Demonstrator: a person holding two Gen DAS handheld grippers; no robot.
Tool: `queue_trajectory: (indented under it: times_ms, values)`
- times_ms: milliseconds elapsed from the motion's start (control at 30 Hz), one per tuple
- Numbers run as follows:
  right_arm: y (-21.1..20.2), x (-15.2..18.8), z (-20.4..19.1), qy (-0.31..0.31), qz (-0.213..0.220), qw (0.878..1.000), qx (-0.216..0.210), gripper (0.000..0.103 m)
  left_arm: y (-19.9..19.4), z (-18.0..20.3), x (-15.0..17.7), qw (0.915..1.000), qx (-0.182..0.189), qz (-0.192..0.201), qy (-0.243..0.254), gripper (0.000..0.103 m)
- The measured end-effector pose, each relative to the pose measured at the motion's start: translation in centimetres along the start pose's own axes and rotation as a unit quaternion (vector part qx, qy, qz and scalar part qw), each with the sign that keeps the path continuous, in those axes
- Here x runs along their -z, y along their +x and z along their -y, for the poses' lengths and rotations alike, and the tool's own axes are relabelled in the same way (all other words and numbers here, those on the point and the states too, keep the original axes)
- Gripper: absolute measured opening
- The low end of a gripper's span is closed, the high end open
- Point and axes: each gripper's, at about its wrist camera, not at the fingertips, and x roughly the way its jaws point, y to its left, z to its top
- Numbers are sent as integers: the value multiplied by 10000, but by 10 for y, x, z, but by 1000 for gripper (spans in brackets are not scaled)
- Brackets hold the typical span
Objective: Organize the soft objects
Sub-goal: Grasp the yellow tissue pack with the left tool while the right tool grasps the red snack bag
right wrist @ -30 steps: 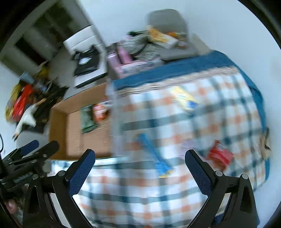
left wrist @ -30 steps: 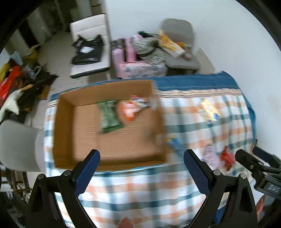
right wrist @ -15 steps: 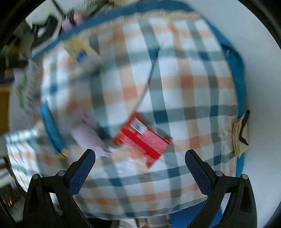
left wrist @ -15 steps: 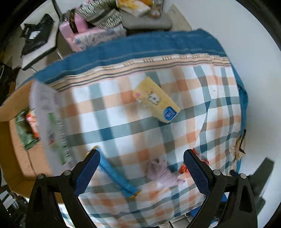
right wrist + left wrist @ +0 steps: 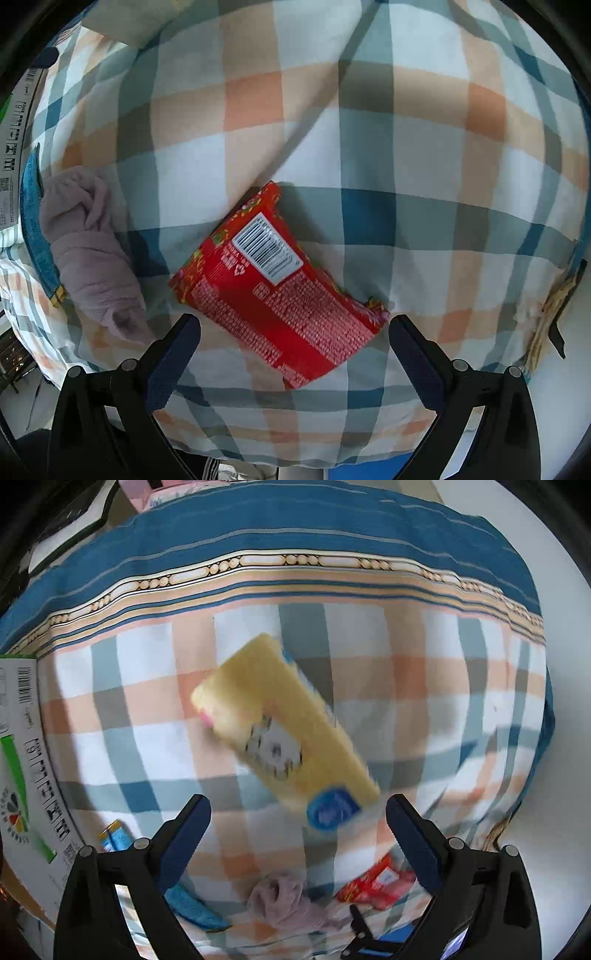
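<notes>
A yellow packet point(image 5: 280, 731) with a blue round label lies on the checked cloth, just ahead of my left gripper point(image 5: 297, 834), which is open and empty above its near end. A red snack packet point(image 5: 273, 288) with a barcode lies on the cloth; my right gripper point(image 5: 293, 350) is open and empty, its jaws either side of the packet's near end. A rolled mauve cloth point(image 5: 88, 247) lies left of the red packet and also shows in the left wrist view point(image 5: 291, 901). A blue packet point(image 5: 118, 836) lies near the left finger.
The cardboard box's white printed flap point(image 5: 29, 760) stands at the left edge of the table, also in the right wrist view point(image 5: 14, 122). The checked cloth point(image 5: 406, 147) has a blue border point(image 5: 295, 528) at the far side. The table's right edge point(image 5: 554, 314) drops off.
Both grippers have moved away from the box and down toward the cloth: the left onto the yellow packet, the right onto the red packet. Both stayed open.
</notes>
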Motion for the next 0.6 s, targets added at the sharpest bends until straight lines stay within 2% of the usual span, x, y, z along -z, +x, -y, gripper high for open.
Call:
queue_trajectory:
  times_ms: [133, 200, 233, 267, 333, 433, 533, 600]
  values:
    - [7, -5, 4, -1, -62, 10000, 19, 100, 12, 2, -14, 9999, 0, -119, -70, 97]
    - [9, -7, 6, 14, -66, 9999, 88, 87, 18, 2, -18, 9998, 13, -161, -98, 97]
    - [9, -9, 6, 70, -70, 9999, -13, 83, 20, 2, -19, 9999, 17, -152, -74, 91]
    - [10, -9, 8, 135, -86, 9998, -82, 79, 23, 2, -20, 9999, -32, -151, -39, 74]
    - [8, -8, 9, 232, -21, 9996, -147, 71, 28, 2, -20, 9997, -75, -229, 96, 59]
    - [4, -5, 15, 674, 42, 9971, -339, 63, 28, 3, -13, 9993, -220, -82, 282, 55]
    - [-3, 0, 31, 1274, 198, 9898, -608, 59, 26, 5, 3, 9960, -600, 27, 661, 53]
    - [-5, 5, 41, 1496, 312, 9862, -637, 58, 27, 5, 14, 9925, -829, 73, 895, 54]
